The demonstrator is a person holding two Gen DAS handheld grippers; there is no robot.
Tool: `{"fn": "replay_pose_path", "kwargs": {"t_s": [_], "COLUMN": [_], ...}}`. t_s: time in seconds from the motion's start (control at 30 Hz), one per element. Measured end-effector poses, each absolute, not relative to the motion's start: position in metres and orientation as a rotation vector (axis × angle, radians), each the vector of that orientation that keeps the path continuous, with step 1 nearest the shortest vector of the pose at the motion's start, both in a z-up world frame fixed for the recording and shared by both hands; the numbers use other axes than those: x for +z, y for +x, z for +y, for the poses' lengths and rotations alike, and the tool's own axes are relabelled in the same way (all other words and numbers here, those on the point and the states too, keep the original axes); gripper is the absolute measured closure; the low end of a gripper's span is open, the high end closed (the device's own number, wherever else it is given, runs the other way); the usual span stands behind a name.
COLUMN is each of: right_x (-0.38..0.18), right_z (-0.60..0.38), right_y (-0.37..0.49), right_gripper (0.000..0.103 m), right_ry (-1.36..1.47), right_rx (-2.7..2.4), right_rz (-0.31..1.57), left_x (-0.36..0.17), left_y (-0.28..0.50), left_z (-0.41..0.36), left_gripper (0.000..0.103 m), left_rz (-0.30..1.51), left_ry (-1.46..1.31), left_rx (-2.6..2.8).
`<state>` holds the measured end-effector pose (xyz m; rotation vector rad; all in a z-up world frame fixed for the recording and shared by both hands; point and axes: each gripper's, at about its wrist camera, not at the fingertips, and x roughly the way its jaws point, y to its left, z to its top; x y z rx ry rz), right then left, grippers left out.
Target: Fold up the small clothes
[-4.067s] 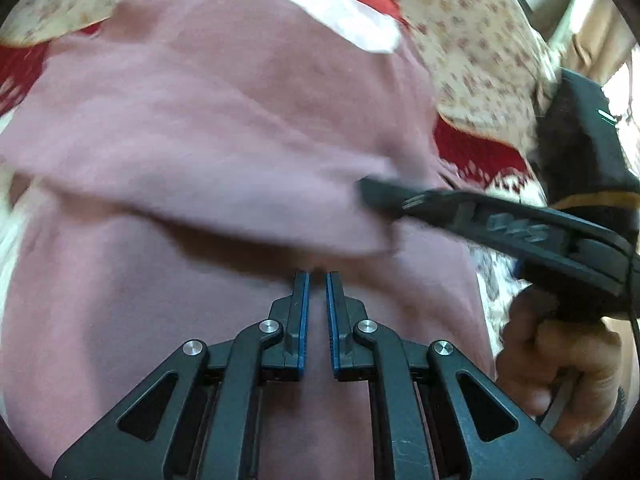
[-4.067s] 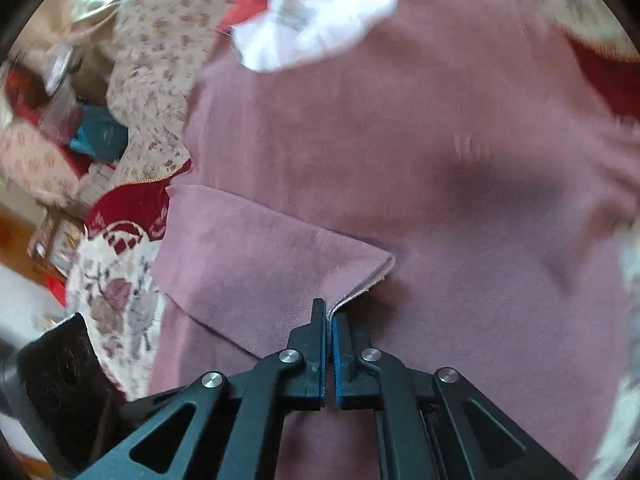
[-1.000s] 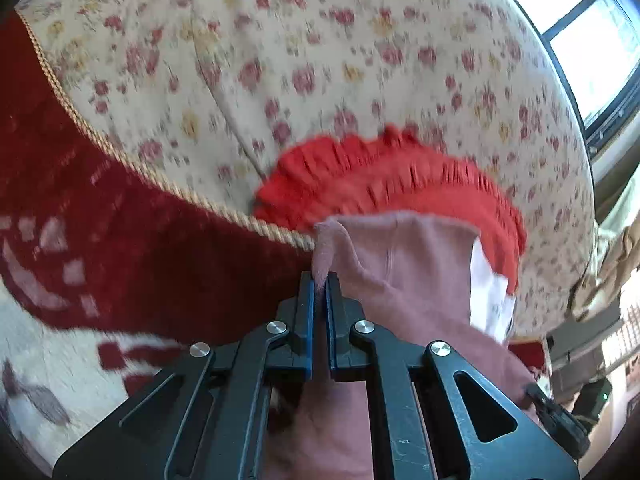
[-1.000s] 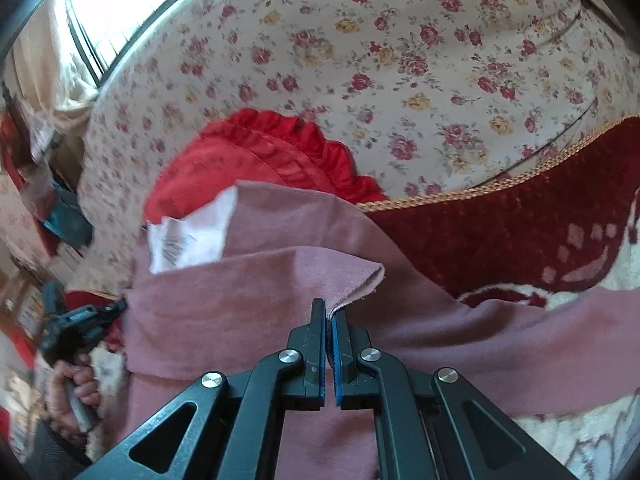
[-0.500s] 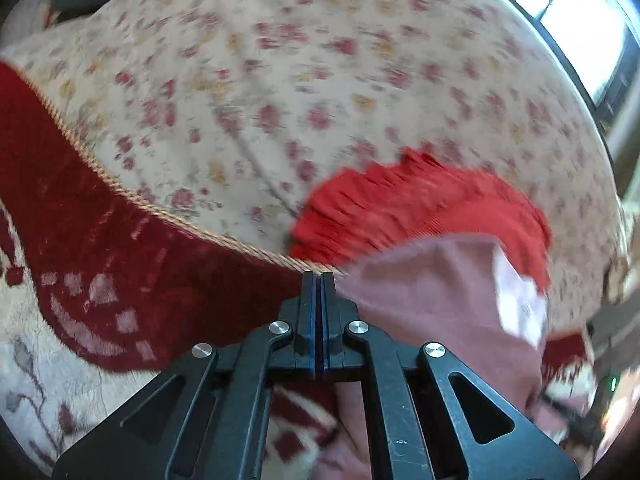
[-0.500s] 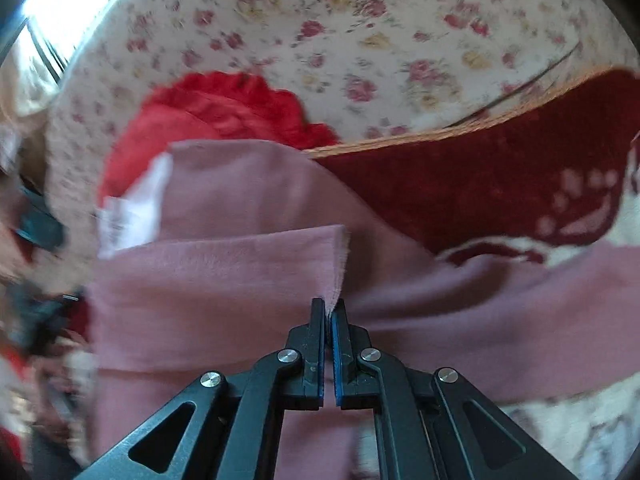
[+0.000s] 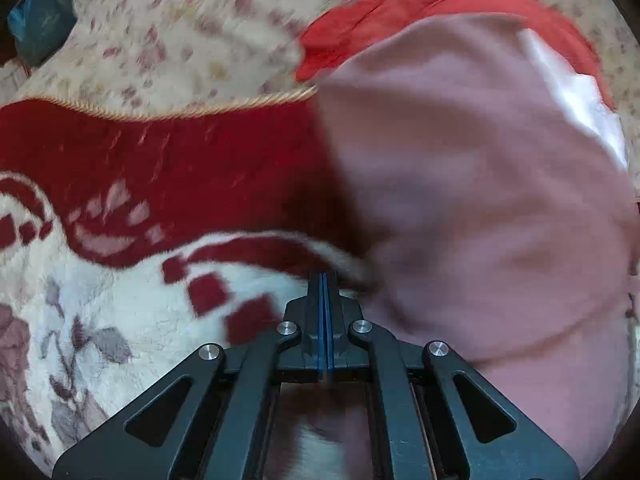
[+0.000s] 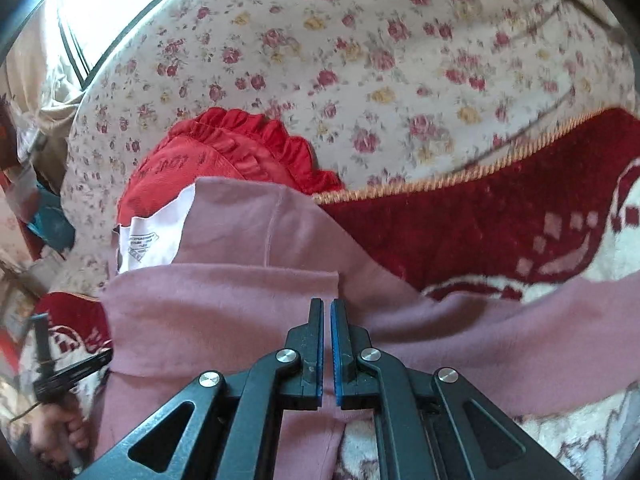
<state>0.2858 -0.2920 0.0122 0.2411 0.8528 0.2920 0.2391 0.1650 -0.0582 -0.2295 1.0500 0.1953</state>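
A dusty-pink garment [image 8: 248,300] lies on a red and cream patterned blanket [image 8: 500,224], with its lower part folded up over itself and a white label [image 8: 152,236] showing at its far end. My right gripper [image 8: 326,304] hovers just above the folded edge, its jaws slightly apart and empty. In the left wrist view the garment [image 7: 480,184] fills the right side, blurred. My left gripper [image 7: 323,278] is shut and empty, over the blanket [image 7: 140,184] just left of the garment.
A red ruffled cushion [image 8: 224,152] lies under the garment's far end, on floral bedding [image 8: 380,48]. The left hand and its gripper [image 8: 60,380] show at the lower left of the right wrist view. A window [image 8: 76,20] is at the far left.
Both grippers have let go of the pink cloth, which now lies folded. The right jaws opened slightly. The left gripper swung left and back off the garment, staying shut.
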Motion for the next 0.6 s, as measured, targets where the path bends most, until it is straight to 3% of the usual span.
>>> {"fn": "replay_pose_path", "kwargs": {"t_s": [0.13,0.2,0.27,0.3,0.37,0.53,0.6], "right_x": [-0.002,-0.001,0.000,-0.001,-0.007,-0.019,-0.022], "right_z": [-0.303,-0.297,-0.287,-0.281,-0.274,-0.270,-0.265], "right_y": [0.287,0.282,0.279,0.277,0.279,0.294,0.298], "right_gripper": [0.096,0.084,0.064,0.062,0.062,0.062,0.074], "right_ry": [0.267,0.221,0.163,0.120,0.051,0.046,0.044], "right_rx": [0.301,0.351,0.407,0.411,0.378,0.359,0.381], "right_rz": [0.904,0.891,0.886,0.883,0.889,0.867,0.882], "left_x": [-0.044,-0.027,-0.011,-0.003,0.001,-0.038,-0.037], "left_y": [0.228,0.219,0.215,0.214,0.216,0.238,0.239], "left_z": [0.179,0.172,0.158,0.148,0.130,0.127,0.124], "left_gripper": [0.102,0.102,0.101,0.101,0.101,0.101,0.101], "left_rz": [0.998,0.914,0.837,0.800,0.776,0.972,0.978], "left_ry": [-0.363,-0.387,-0.345,-0.316,-0.273,-0.262,-0.208], "left_rx": [0.207,0.191,0.165,0.147,0.088,0.106,0.112]}}
